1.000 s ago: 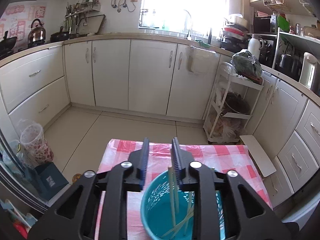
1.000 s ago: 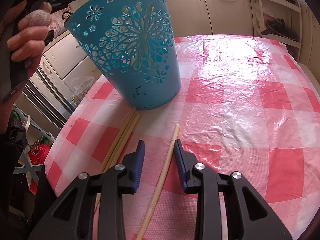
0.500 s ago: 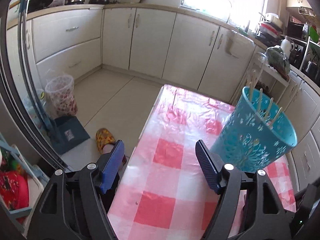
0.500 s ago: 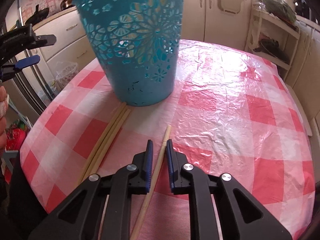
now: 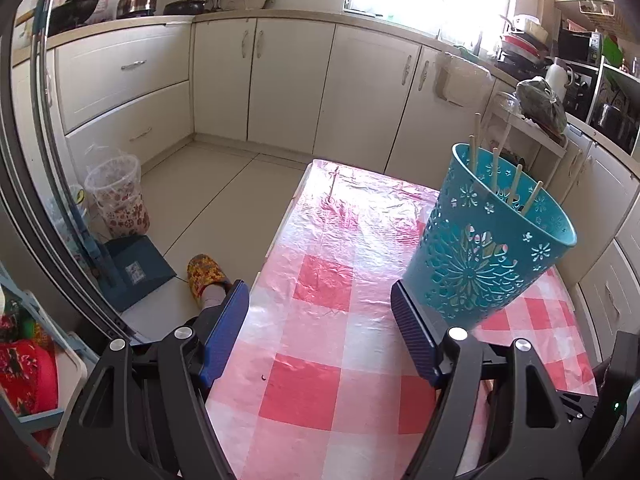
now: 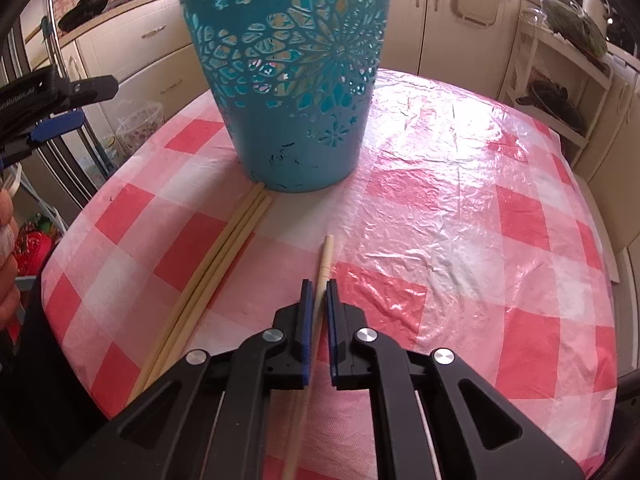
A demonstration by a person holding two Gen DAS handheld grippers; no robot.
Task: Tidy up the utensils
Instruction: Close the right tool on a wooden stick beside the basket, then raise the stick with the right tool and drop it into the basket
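Observation:
A teal cut-out basket [image 6: 288, 80] stands on the red-checked tablecloth [image 6: 460, 208]; in the left wrist view the basket [image 5: 488, 256] holds several chopsticks [image 5: 516, 184] standing upright. My right gripper [image 6: 316, 292] is shut on a single wooden chopstick [image 6: 325, 256] that lies on the cloth in front of the basket. Three more chopsticks [image 6: 216, 272] lie side by side to its left, their far ends at the basket's base. My left gripper [image 5: 320, 332] is open and empty, above the table's left part, left of the basket.
The table edge [image 5: 280, 232] drops to the floor at left, where a slipper [image 5: 204, 272] and a small bin [image 5: 118, 200] stand. Kitchen cabinets [image 5: 288, 80] line the back; a white shelf rack [image 6: 560, 92] stands right of the table.
My left gripper left the basket top, moved left and down and opened wide. My right gripper closed from open onto the single chopstick.

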